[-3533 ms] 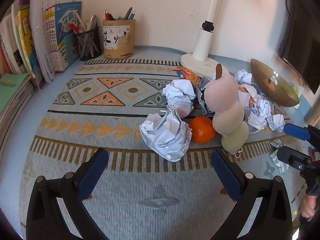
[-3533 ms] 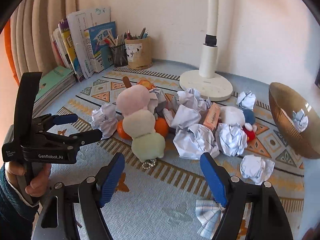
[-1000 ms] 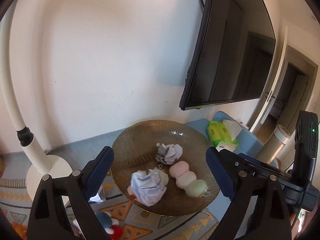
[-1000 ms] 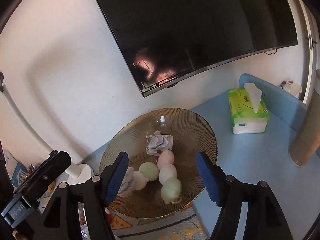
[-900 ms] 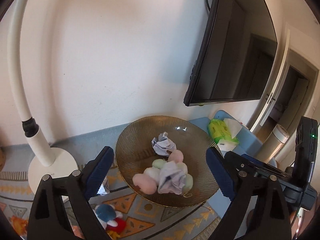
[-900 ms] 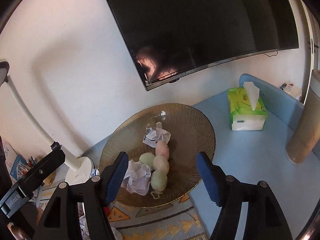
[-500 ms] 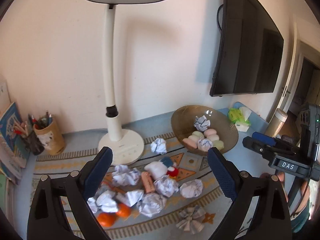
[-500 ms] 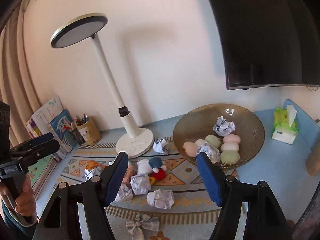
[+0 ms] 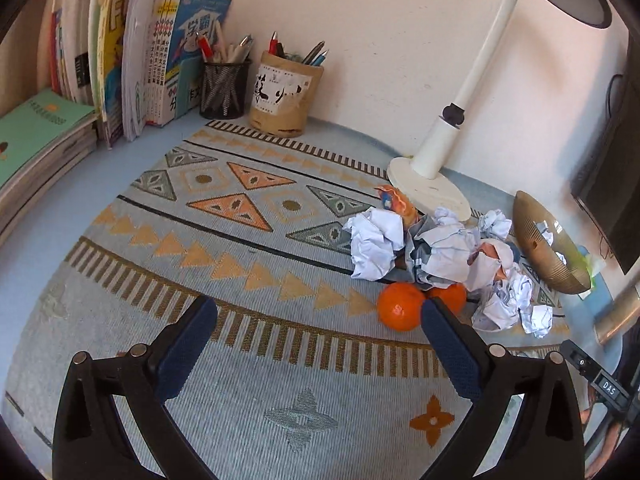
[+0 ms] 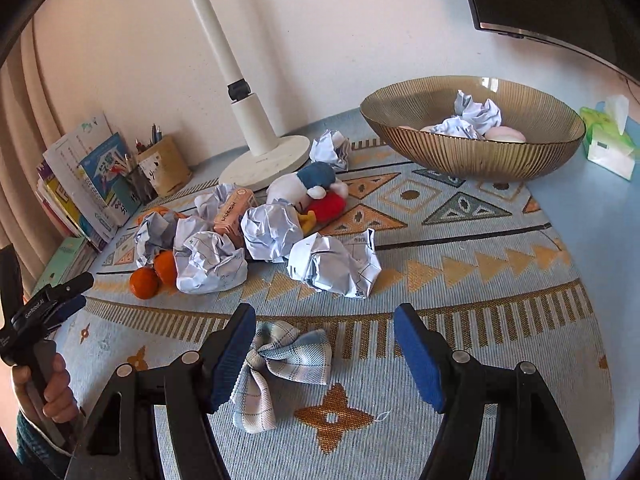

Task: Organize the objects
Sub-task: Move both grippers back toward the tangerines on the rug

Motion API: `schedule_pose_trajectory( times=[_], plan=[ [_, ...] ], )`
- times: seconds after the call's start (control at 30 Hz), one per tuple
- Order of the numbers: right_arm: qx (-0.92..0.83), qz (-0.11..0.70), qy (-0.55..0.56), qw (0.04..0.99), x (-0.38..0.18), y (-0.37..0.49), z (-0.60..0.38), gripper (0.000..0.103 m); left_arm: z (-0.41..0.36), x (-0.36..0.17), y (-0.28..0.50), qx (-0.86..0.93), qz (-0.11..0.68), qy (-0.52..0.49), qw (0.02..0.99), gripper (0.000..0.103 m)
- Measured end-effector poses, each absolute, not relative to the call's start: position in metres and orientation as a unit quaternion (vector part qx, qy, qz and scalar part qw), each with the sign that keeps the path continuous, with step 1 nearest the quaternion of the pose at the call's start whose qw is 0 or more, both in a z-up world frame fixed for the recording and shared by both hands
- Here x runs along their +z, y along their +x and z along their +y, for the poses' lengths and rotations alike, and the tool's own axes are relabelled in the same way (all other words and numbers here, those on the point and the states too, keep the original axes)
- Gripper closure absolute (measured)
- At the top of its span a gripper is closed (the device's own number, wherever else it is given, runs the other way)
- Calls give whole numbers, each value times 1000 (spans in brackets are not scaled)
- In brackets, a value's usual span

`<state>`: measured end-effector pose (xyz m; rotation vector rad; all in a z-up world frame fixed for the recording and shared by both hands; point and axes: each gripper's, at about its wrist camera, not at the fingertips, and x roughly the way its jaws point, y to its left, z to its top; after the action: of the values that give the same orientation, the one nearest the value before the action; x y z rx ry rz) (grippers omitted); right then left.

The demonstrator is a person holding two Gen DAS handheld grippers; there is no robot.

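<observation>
Both tongs hung released over the patterned mat, the clutter lying near the lamp base.

Left wrist view: the left gripper (image 9: 316, 316) was spreading its jaws, nothing between them, above bare mat (image 9: 248, 360); two oranges (image 9: 401, 312) sat in front of the lamp base (image 9: 430, 190), touching the heap of crumpled paper balls (image 9: 424, 248), with the ribbed bowl (image 9: 548, 252) off to the right of it. Right wrist view: the right gripper (image 10: 325, 326) stood released and empty, a plaid bow (image 10: 288, 360) lying by its left finger; a paper ball (image 10: 334, 264) lay in front of the lamp base (image 10: 266, 162), a plush toy (image 10: 316, 194) nearer it, and the bowl (image 10: 472, 148) to its right held paper balls and pastel pieces.
</observation>
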<state>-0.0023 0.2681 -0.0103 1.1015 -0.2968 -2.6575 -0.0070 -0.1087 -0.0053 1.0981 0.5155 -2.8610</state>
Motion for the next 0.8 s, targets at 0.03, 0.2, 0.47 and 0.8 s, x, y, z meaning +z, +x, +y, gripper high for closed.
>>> schedule_pose_trajectory(
  times=[0.03,0.2,0.47,0.8],
  plan=[
    [-911,-103,379,124,-11,-3,269,25,-108,-10,-7,-921,172,348,16,2],
    [-904,-106,396,118,-16,-11,270,18,-94,-15,-7,-926,138,351,19,2],
    [-880,-70,426,199,-3,-4,218,31,-78,-14,-16,-918,92,385,-38,2],
    [-839,-67,475,257,-16,-45,107,51,-53,-16,-42,-897,-22,422,-132,29]
  ],
)
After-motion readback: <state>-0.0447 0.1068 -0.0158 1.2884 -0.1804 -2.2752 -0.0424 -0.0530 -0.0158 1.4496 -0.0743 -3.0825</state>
